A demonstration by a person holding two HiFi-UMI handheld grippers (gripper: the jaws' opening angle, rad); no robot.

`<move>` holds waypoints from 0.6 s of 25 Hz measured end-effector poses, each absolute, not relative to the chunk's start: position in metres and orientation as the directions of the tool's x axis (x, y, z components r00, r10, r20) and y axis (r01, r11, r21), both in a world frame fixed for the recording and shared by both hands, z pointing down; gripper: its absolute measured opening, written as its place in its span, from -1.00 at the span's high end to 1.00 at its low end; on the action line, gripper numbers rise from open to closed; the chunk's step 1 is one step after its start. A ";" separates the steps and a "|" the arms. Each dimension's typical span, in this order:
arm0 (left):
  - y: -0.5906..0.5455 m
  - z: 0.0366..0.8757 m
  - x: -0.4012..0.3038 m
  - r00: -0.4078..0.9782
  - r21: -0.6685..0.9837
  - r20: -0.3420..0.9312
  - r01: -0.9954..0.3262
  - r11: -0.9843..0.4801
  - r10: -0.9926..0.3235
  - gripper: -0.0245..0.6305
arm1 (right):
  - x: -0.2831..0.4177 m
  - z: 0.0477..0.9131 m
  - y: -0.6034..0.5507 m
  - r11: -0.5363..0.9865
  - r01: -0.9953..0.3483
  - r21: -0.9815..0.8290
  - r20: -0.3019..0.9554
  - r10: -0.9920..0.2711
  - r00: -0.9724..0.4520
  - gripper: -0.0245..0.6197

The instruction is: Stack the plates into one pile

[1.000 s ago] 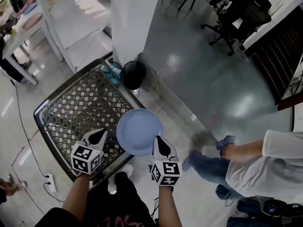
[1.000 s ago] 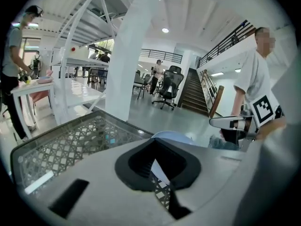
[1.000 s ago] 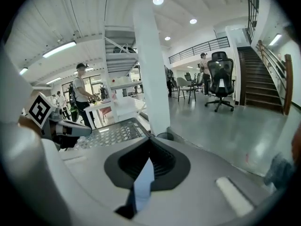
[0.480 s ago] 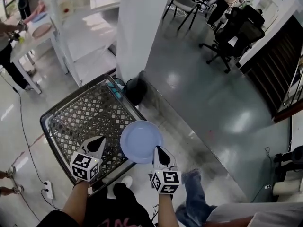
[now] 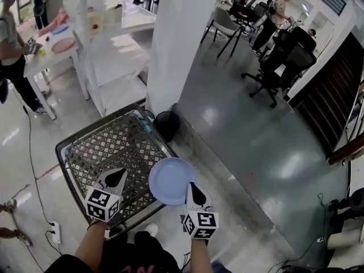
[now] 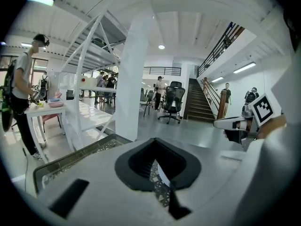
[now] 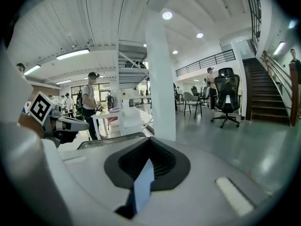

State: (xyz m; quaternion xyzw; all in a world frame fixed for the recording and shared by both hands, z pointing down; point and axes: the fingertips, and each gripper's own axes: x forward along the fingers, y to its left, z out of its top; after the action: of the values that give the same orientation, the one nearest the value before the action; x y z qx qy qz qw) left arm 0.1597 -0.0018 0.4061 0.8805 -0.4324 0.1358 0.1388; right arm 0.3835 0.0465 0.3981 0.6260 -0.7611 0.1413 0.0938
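The right gripper [image 5: 193, 186] is clamped on the near rim of a pale blue plate [image 5: 169, 180]. In the right gripper view the plate shows edge-on as a thin blue sliver pinched between the jaws. The plate is held roughly flat in the air, part over the near right corner of a metal mesh cart [image 5: 108, 147] and part over the grey floor [image 5: 244, 135]. The left gripper [image 5: 116, 177] has its jaws drawn together. Only a narrow strip of the cart's lattice shows in the slit between them, and the gripper hangs over the cart's near edge, just beside the plate but apart from it. Beyond the cart stands a black bin [image 5: 166, 124] at the foot of a white pillar [image 5: 176, 50]. Further off are white shelving [image 5: 114, 50] and a black office chair [image 5: 273, 73]. At far left, a person [image 5: 14, 44] stands by a table.
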 end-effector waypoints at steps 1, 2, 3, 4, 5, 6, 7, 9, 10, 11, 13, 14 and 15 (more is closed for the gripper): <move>-0.001 0.403 0.158 0.587 0.123 0.354 -0.801 -0.586 -0.728 0.93 | 0.382 0.395 0.046 0.181 -0.979 -0.095 0.314 -0.928 -0.202 0.89; 0.000 0.400 0.156 0.584 0.119 0.348 -0.803 -0.584 -0.733 0.93 | 0.380 0.392 0.046 0.187 -0.978 -0.091 0.308 -0.929 -0.206 0.89; 0.000 0.397 0.154 0.582 0.114 0.343 -0.805 -0.582 -0.738 0.92 | 0.379 0.389 0.046 0.192 -0.978 -0.088 0.301 -0.930 -0.210 0.89; 0.001 0.394 0.152 0.579 0.108 0.338 -0.807 -0.581 -0.742 0.93 | 0.377 0.386 0.046 0.197 -0.977 -0.084 0.294 -0.932 -0.213 0.89; 0.001 0.391 0.151 0.576 0.100 0.333 -0.809 -0.580 -0.747 0.92 | 0.376 0.383 0.045 0.202 -0.976 -0.079 0.287 -0.933 -0.216 0.89; 0.000 0.388 0.149 0.574 0.092 0.327 -0.810 -0.579 -0.751 0.93 | 0.375 0.380 0.045 0.207 -0.976 -0.074 0.280 -0.935 -0.219 0.89; 0.000 0.384 0.148 0.572 0.084 0.321 -0.811 -0.579 -0.755 0.93 | 0.374 0.377 0.044 0.211 -0.975 -0.069 0.273 -0.936 -0.222 0.89; 0.000 0.377 0.145 0.570 0.070 0.311 -0.812 -0.580 -0.761 0.92 | 0.372 0.370 0.044 0.217 -0.974 -0.061 0.262 -0.938 -0.226 0.89; 0.000 0.373 0.143 0.570 0.065 0.305 -0.812 -0.580 -0.763 0.92 | 0.371 0.367 0.044 0.220 -0.974 -0.058 0.255 -0.940 -0.228 0.89; -0.001 0.369 0.142 0.569 0.059 0.297 -0.813 -0.580 -0.767 0.93 | 0.369 0.364 0.043 0.223 -0.973 -0.055 0.248 -0.941 -0.230 0.89; -0.001 0.361 0.139 0.567 0.048 0.282 -0.814 -0.579 -0.774 0.93 | 0.367 0.357 0.042 0.230 -0.972 -0.049 0.234 -0.943 -0.235 0.89; -0.001 0.357 0.138 0.566 0.044 0.275 -0.815 -0.578 -0.777 0.93 | 0.366 0.354 0.042 0.233 -0.971 -0.047 0.229 -0.944 -0.238 0.89; 0.000 0.353 0.137 0.565 0.041 0.269 -0.816 -0.576 -0.781 0.92 | 0.365 0.352 0.043 0.236 -0.971 -0.044 0.226 -0.944 -0.240 0.89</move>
State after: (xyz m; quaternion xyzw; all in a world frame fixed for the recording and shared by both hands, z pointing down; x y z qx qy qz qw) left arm 0.1370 -0.0001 0.3528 0.8808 -0.4532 0.1110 0.0806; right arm 0.3649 0.0430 0.3515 0.6117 -0.7826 0.0876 0.0758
